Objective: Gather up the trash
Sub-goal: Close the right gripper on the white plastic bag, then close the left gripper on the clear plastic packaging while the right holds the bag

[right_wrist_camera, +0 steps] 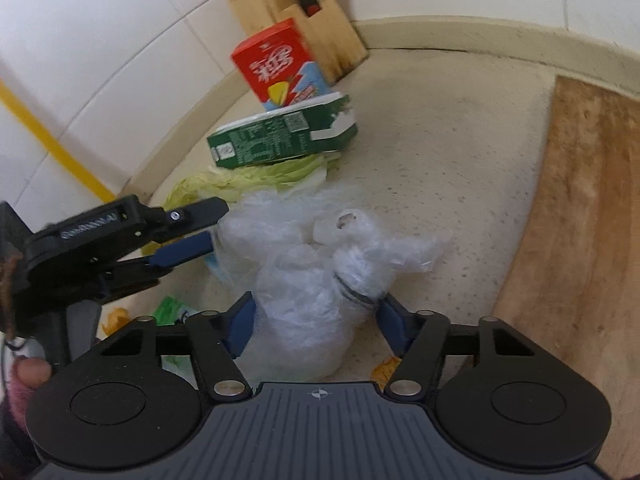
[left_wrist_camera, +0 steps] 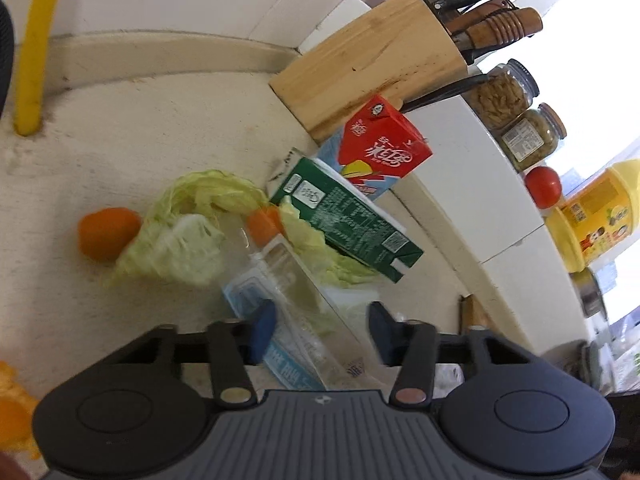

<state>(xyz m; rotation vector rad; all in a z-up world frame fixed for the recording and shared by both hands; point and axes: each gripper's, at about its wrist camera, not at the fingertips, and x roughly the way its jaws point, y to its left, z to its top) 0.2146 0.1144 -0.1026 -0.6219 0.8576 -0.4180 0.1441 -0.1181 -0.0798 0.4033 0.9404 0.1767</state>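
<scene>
Blue-padded and spread apart, the left gripper (left_wrist_camera: 322,330) straddles a clear plastic bottle (left_wrist_camera: 296,280) with an orange cap; the pads flank it without visibly pressing, so no grip is confirmed. Just beyond its tips lie cabbage leaves (left_wrist_camera: 188,232), with a carrot piece (left_wrist_camera: 106,236) off to its left. Ahead and to its right rests a green carton (left_wrist_camera: 352,220), lying flat on a leaf, and behind that a red carton (left_wrist_camera: 384,144) stands tilted against a wooden knife block (left_wrist_camera: 360,60). Orange peel (left_wrist_camera: 12,404) sits at its near left.

The right gripper (right_wrist_camera: 316,320) is likewise spread, 1 pad on each side of a crumpled clear plastic bag (right_wrist_camera: 316,264). Whether the pads touch the film cannot be told; the bag rests on the counter (right_wrist_camera: 440,168). Beyond the bag lie the same leaves (right_wrist_camera: 256,178), green carton (right_wrist_camera: 280,136) and red carton (right_wrist_camera: 280,68). A wooden cutting board (right_wrist_camera: 580,220) lies well to its right. Small scraps, 1 green wrapper (right_wrist_camera: 172,308) and orange bits (right_wrist_camera: 386,368), sit close under this gripper.

Assessment: collection appears to be at an early stage. No bin or receptacle is in view, and every item of trash seen, at least 2 cartons, 1 bottle, 1 bag, leaves and peel, remains on the counter. Both grippers are positioned for a pickup, not yet carrying anything.
</scene>
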